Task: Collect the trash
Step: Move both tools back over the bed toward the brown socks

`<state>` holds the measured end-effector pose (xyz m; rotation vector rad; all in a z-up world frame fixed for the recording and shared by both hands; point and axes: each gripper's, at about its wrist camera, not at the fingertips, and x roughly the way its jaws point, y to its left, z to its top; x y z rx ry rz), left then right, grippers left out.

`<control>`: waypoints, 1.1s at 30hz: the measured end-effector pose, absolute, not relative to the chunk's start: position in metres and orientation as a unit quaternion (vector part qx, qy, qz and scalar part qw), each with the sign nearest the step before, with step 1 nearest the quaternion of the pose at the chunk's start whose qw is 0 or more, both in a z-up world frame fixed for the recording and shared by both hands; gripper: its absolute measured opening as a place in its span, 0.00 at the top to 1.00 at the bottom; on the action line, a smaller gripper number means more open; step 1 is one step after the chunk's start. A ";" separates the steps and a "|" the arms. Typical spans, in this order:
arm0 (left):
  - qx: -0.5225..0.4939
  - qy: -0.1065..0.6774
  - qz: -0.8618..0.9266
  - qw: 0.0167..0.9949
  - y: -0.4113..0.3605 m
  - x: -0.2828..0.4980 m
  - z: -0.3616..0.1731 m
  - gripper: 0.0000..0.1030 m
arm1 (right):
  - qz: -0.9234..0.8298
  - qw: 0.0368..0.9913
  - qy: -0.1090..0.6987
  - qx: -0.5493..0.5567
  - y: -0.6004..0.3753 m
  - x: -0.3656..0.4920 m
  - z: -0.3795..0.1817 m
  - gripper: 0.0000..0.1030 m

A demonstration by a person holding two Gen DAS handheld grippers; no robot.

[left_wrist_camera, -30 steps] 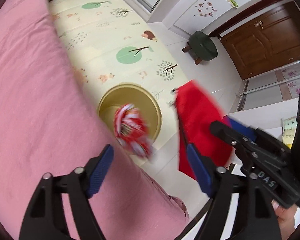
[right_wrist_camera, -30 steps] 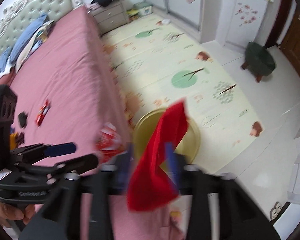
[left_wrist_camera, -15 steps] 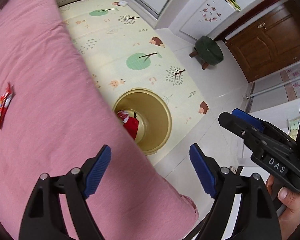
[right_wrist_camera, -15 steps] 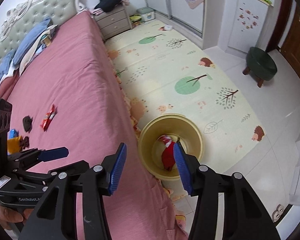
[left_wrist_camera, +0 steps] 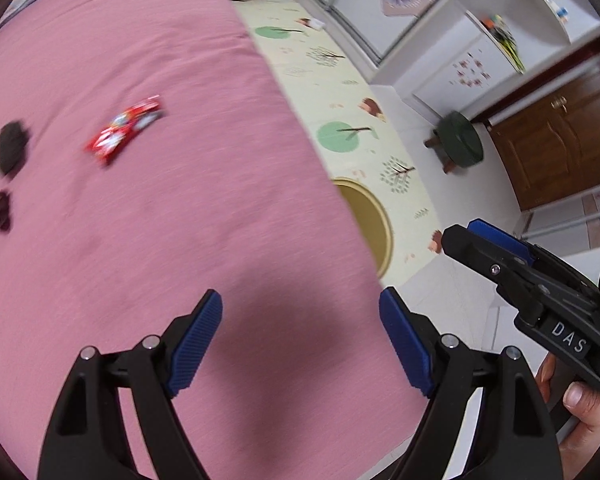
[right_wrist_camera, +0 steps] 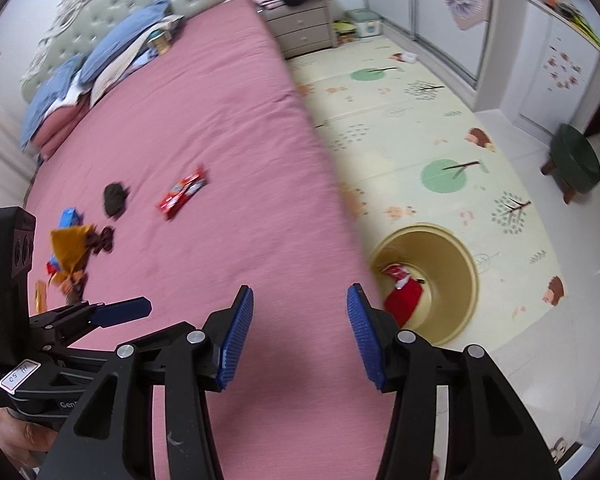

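Observation:
A yellow bin (right_wrist_camera: 452, 276) stands on the floor beside the pink bed (right_wrist_camera: 204, 128); red wrappers (right_wrist_camera: 402, 292) lie inside it. Its rim shows in the left wrist view (left_wrist_camera: 382, 224). A red snack wrapper (left_wrist_camera: 124, 130) lies on the bed, also in the right wrist view (right_wrist_camera: 182, 195). Further left lie a dark scrap (right_wrist_camera: 115, 199), an orange wrapper (right_wrist_camera: 70, 250) and small bits. My left gripper (left_wrist_camera: 300, 338) is open and empty over the bed edge. My right gripper (right_wrist_camera: 300, 330) is open and empty, with the bin to its right.
Pillows and folded bedding (right_wrist_camera: 100, 64) lie at the headboard. A nightstand (right_wrist_camera: 304, 32) stands beyond the bed. A patterned play mat (right_wrist_camera: 420, 128) covers the floor. A green stool (right_wrist_camera: 574, 160) stands near the brown door (left_wrist_camera: 552, 136).
The red wrappers dropped from both grippers into the bin. Both grippers, open and empty, have swung left from the bin toward the bed, bringing the remaining trash into view.

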<state>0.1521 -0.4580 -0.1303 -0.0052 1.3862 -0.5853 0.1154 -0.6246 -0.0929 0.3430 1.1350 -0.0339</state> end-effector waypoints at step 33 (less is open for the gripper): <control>-0.127 0.611 -0.098 0.775 -0.137 0.119 -0.127 0.22 | 0.171 0.809 0.560 0.053 -0.308 0.138 -0.085 0.53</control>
